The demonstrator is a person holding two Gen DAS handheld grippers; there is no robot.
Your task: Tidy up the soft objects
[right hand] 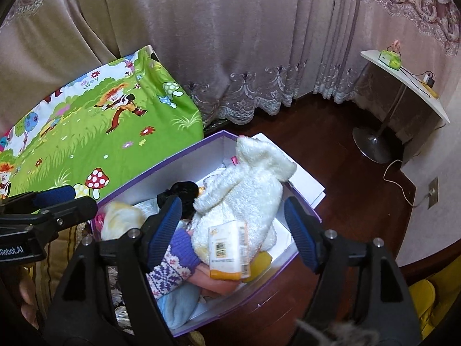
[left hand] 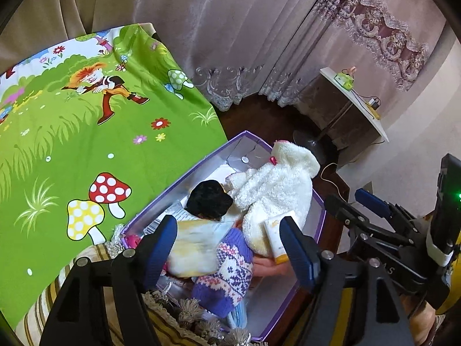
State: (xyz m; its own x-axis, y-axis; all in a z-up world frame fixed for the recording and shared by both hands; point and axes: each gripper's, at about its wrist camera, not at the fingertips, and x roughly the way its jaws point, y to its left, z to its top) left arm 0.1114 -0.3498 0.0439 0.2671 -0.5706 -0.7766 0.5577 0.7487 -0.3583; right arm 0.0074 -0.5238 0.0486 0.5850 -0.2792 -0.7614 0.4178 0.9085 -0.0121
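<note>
A purple-edged white box (left hand: 320, 219) (right hand: 184, 155) stands on the floor beside the bed. It holds soft things: a white fluffy garment (left hand: 276, 184) (right hand: 247, 199) with a tag, a black fuzzy item (left hand: 209, 199) (right hand: 184, 189), a purple patterned knit piece (left hand: 227, 274) (right hand: 173, 262), a white-yellow cloth (left hand: 196, 245) (right hand: 121, 219) and a light blue piece (right hand: 178, 302). My left gripper (left hand: 229, 242) is open and empty above the box. My right gripper (right hand: 233, 227) is open and empty above the box; it also shows in the left wrist view (left hand: 354, 201).
A bed with a green cartoon sheet (left hand: 72, 132) (right hand: 95, 132) lies left of the box. A fringed striped cover (left hand: 161, 317) hangs at the bed's near edge. A white pedestal side table (right hand: 403, 86) with a cable stands at the right. Curtains (right hand: 230, 43) hang behind.
</note>
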